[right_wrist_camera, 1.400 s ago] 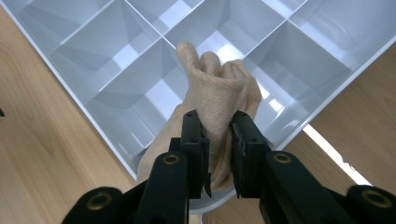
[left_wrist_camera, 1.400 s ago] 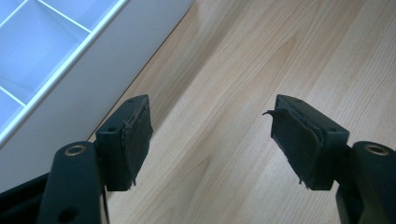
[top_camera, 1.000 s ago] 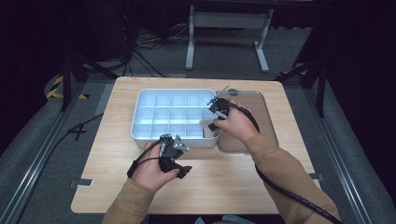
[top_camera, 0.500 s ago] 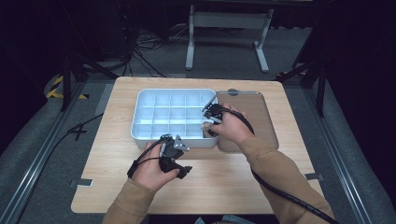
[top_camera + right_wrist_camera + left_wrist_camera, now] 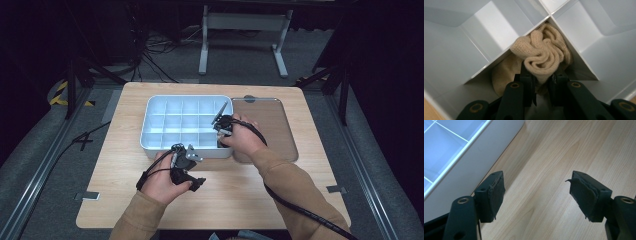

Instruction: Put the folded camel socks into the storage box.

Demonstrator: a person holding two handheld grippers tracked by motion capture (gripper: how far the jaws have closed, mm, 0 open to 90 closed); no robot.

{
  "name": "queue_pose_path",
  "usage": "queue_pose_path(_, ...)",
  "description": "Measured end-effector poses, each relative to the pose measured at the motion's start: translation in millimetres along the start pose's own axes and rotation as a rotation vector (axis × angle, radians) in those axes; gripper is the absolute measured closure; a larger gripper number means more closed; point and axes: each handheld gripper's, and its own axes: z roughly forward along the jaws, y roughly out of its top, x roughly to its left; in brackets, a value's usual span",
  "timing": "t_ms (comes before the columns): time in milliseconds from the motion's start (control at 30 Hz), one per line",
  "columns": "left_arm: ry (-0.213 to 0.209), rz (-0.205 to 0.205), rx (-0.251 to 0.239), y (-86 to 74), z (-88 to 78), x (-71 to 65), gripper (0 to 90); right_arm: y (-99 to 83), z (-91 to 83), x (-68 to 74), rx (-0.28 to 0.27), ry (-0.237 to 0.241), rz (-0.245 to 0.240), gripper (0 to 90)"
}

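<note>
A white divided box (image 5: 150, 107) stands on the wooden table (image 5: 250, 200). In the right gripper view a rolled beige knitted sock (image 5: 541, 52) is wedged into the corner of one compartment (image 5: 486, 82), and my right gripper (image 5: 543, 77) is shut on its lower fold. In the high view my right gripper (image 5: 221, 136) dips into the box's near right compartment. My left gripper (image 5: 198, 183) rests low over the table just in front of the box. Its jaws are open in the left gripper view, where the left gripper (image 5: 537, 192) has only bare wood between the pads (image 5: 496, 192).
A flat grey tray (image 5: 272, 125) lies against the box's right side. The box's white outer wall (image 5: 469, 170) runs close along the left jaw. The other compartments (image 5: 599, 32) look bare. Cables trail from both grippers toward the table's near edge.
My right hand has come down and toward the near right corner of the box, lowering the sock into that compartment. The left hand has stayed put.
</note>
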Motion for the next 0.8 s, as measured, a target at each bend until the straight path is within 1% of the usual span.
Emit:
queue_pose_path(100,-0.004,-0.005,0.005,-0.2,0.7,0.0,28.7,-0.3,-1.5,-0.1,-0.004,0.009,0.0,75.2)
queue_pose_path(133,-0.006,0.0,0.013,0.1,0.1,0.5,28.7,-0.7,-2.3,-0.2,-0.008,0.012,-0.002,73.8)
queue_pose_path(267,-0.003,0.001,0.011,0.3,0.3,1.0,28.7,-2.0,-6.8,2.2,-0.025,0.04,0.011,64.0)
queue_pose_path(333,-0.006,-0.002,0.008,0.4,0.5,0.9,28.7,-2.8,-10.8,3.7,-0.03,0.037,0.004,61.7)
queue_pose_path(400,-0.01,-0.001,0.015,0.7,-0.3,1.3,28.6,-4.7,-16.6,4.1,-0.041,0.039,0.018,57.3)
queue_pose_path(433,-0.004,-0.005,0.003,0.2,0.5,0.9,28.6,-6.9,-20.8,2.8,-0.065,0.038,0.028,56.4)
queue_pose_path(467,-0.004,-0.005,0.003,0.2,0.5,0.9,28.6,-9.2,-26.2,0.6,-0.096,0.052,0.042,55.1)
queue_pose_path(500,-0.003,-0.006,0.005,0.2,0.3,1.0,28.6,-9.2,-26.2,0.6,-0.096,0.052,0.042,55.1)
queue_pose_path(533,-0.003,-0.006,0.003,0.1,0.5,0.9,28.6,-11.3,-30.6,-1.3,-0.118,0.056,0.052,54.3)
queue_pose_path(567,-0.008,-0.003,0.013,0.4,0.0,1.2,28.6,-13.8,-36.0,-3.4,-0.147,0.063,0.058,52.4)
queue_pose_path(667,0.004,-0.001,0.007,-0.1,1.0,0.8,28.6,-21.8,-51.4,-8.2,-0.229,0.077,0.069,51.0)
queue_pose_path(700,0.004,-0.001,0.007,-0.2,1.1,0.6,28.6,-23.5,-54.7,-8.6,-0.245,0.079,0.071,50.9)
queue_pose_path(733,0.004,-0.001,0.007,-0.2,1.1,0.6,28.6,-23.5,-54.7,-8.6,-0.245,0.079,0.071,50.9)
queue_pose_path(767,0.002,-0.003,0.007,-0.2,1.0,0.4,28.6,-26.5,-60.1,-8.6,-0.273,0.092,0.074,50.5)
queue_pose_path(800,0.003,-0.005,0.008,-0.3,0.9,0.2,28.6,-28.9,-64.1,-9.0,-0.287,0.094,0.075,50.5)
